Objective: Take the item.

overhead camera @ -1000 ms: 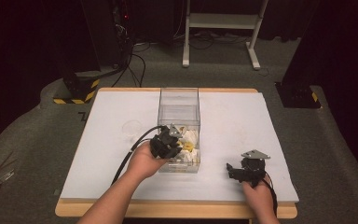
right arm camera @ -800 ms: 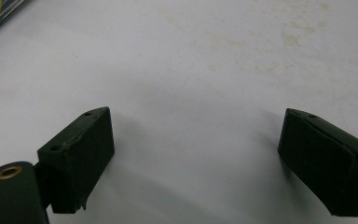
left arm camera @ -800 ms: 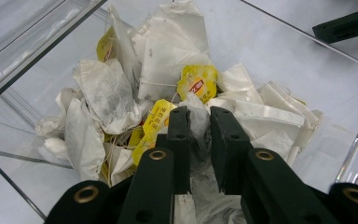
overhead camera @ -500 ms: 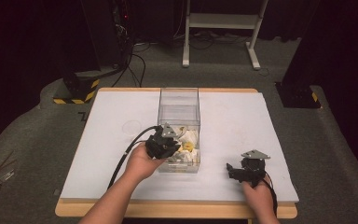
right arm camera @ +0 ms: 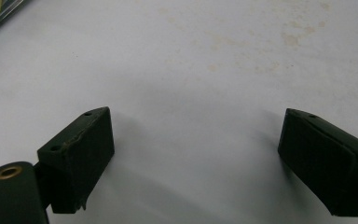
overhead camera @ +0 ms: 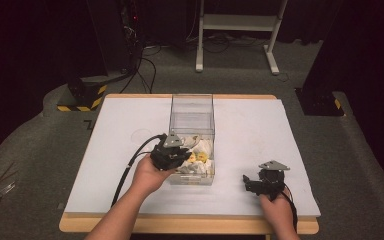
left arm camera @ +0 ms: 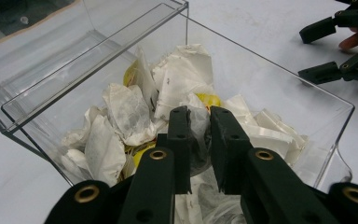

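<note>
Jaws of the left gripper (left arm camera: 199, 122) sit nearly together over the clear plastic box (left arm camera: 307, 100), and we see a thin slip of a white tea bag (left arm camera: 198, 125) pinched between the pads. In the high view the left gripper (overhead camera: 176, 153) leans over the near left side of the box (overhead camera: 192, 107), held by the left hand (overhead camera: 150, 175).

Right gripper (right arm camera: 193, 158) stands wide apart, released, nothing between the jaws, just bare white desk (right arm camera: 205, 60) beneath. In the high view we place the right gripper (overhead camera: 252, 182) near the front right of the desk (overhead camera: 110, 135), well apart from the box, with the right hand (overhead camera: 277, 210) behind it.

Counts: two grippers, two hands, one box with one hinged clear lid (left arm camera: 51, 60) standing open at the far side. Tea bags lie in a heap (left arm camera: 135, 109) in the near half of the box; we can't count them exactly, they overlap, but there are many.

Looks: the bags are crumpled white paper sachets, some showing dark contents through the paper, with yellow tags (left arm camera: 209, 99) poking out between them. The pinched bag is still down in the pile, touching its neighbours.
</note>
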`<move>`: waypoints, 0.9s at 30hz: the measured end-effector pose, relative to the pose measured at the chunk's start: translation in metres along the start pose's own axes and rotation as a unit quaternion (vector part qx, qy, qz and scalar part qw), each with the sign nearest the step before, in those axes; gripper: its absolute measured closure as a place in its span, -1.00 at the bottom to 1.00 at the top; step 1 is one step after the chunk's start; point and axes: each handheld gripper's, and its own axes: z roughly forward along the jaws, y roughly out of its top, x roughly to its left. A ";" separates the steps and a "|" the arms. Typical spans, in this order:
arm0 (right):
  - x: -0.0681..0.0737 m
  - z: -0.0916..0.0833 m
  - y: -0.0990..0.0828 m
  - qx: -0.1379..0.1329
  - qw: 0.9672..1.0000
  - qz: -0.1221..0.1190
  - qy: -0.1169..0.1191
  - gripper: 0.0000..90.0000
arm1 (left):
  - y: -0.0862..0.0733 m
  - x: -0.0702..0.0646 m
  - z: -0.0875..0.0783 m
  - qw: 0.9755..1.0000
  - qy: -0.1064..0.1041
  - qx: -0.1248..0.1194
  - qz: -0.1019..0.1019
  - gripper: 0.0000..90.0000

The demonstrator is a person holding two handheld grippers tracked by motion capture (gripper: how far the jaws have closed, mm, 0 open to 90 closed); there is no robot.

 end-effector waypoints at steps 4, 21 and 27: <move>0.000 0.000 0.000 0.000 1.000 0.000 0.000 -0.77 | -0.001 0.001 -0.002 1.000 -0.002 -0.014 -0.007 0.75; 0.000 0.000 0.000 0.000 1.000 0.001 0.000 -0.78 | -0.017 0.007 -0.028 0.992 -0.010 -0.119 -0.050 0.75; 0.000 0.000 0.000 0.000 1.000 0.001 0.000 -0.78 | -0.020 0.005 -0.033 0.988 -0.015 -0.144 -0.060 0.75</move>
